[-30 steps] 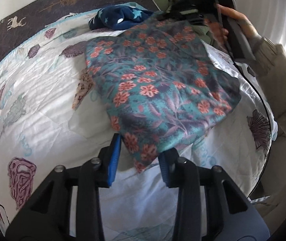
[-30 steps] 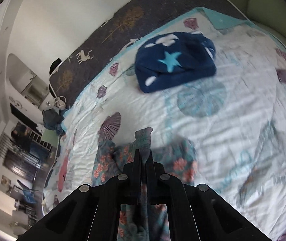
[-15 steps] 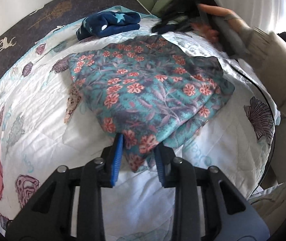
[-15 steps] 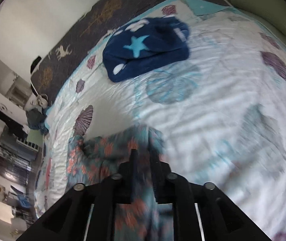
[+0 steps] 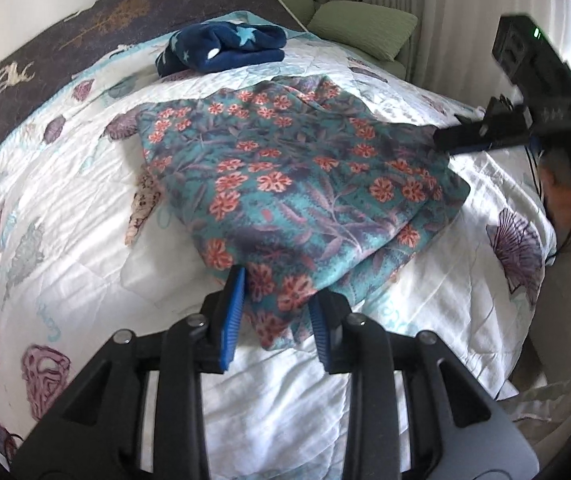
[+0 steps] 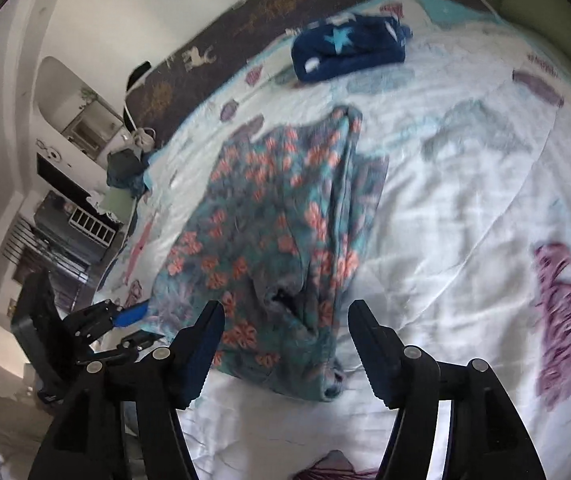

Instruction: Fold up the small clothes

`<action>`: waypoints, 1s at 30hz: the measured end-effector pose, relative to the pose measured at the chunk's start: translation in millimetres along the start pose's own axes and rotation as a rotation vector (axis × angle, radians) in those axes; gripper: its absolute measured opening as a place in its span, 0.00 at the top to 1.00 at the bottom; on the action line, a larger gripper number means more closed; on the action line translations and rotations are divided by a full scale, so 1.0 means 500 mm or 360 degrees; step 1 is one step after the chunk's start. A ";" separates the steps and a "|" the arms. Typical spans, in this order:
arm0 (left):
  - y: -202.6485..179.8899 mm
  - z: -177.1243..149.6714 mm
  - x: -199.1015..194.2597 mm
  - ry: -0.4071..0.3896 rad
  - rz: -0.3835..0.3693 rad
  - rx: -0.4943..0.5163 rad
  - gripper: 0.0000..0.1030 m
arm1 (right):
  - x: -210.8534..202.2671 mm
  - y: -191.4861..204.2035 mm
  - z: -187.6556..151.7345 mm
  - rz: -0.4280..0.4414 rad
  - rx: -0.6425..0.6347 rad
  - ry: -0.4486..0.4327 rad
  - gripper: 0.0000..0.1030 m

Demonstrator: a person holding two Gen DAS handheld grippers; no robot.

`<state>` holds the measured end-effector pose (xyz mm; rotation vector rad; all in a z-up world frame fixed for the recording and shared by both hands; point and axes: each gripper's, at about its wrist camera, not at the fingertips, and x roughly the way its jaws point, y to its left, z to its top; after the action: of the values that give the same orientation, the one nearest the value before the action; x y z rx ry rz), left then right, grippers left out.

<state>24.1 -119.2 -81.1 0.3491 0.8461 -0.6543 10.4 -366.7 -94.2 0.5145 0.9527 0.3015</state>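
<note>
My left gripper (image 5: pixel 275 312) sits bottom center, blue pads either side of the floral garment's (image 5: pixel 301 184) near corner, looks pinched. Folded navy star piece (image 5: pixel 221 50) up top on the quilt (image 5: pixel 65 208). Right gripper (image 5: pixel 445 140) pokes in upper right.

White walls (image 6: pixel 125 12); green cushion (image 5: pixel 363 26); shelves (image 6: pixel 85 128).
</note>
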 end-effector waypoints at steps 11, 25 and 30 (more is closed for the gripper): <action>-0.002 -0.003 -0.041 -0.0055 -0.0005 0.0013 0.91 | -0.022 0.066 0.011 -0.0307 -0.0191 -0.0126 0.88; 0.002 -0.006 -0.015 0.0007 -0.0028 -0.0031 0.95 | 0.002 0.040 -0.001 -0.0240 -0.0038 -0.0044 0.97; -0.009 0.004 -0.085 -0.0102 -0.0146 0.0062 0.96 | -0.100 0.066 0.006 -0.0187 -0.0053 -0.0189 0.97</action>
<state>1.5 -106.9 -46.7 0.3243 0.7923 -0.7644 -15.5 -363.0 -40.3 0.4392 0.8576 0.1788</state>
